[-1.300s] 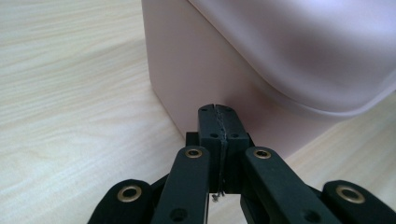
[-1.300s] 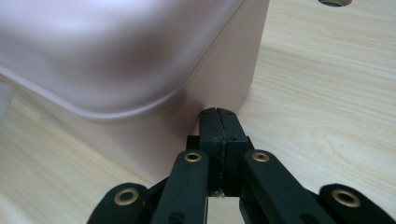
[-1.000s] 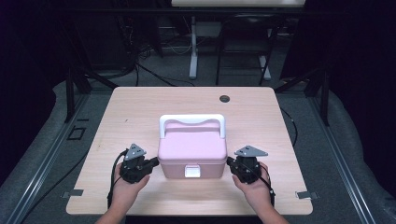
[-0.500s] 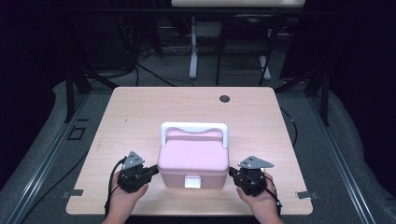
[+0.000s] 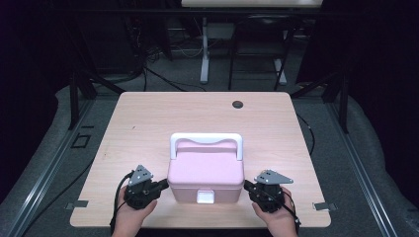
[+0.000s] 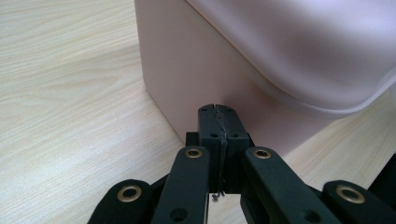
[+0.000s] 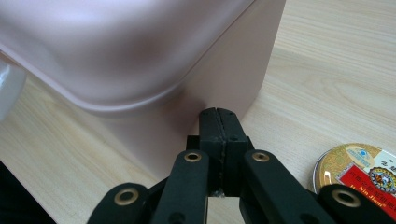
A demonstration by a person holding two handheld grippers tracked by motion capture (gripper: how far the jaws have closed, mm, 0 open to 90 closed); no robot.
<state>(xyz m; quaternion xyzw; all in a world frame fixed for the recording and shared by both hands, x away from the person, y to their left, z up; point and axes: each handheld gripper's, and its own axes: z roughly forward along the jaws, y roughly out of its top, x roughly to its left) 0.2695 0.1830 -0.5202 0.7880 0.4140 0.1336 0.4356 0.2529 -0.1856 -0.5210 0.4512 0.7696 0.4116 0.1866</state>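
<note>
We see one smooth, matte pink plastic box (image 5: 206, 175) with rounded edges and a white handle, near the front edge of the pale wood-grain counter (image 5: 148, 118). Our two hand-held grippers, left (image 5: 160, 185) and right (image 5: 247, 186), press its sides with jaws closed on nothing; one round printed tin (image 7: 359, 169) lies beside the right

Lab/test cell: bare wooden table (image 5: 148, 118) on grey floor mats, metal rails either side, cables and desk legs (image 5: 203, 54) behind it, dark surroundings.
</note>
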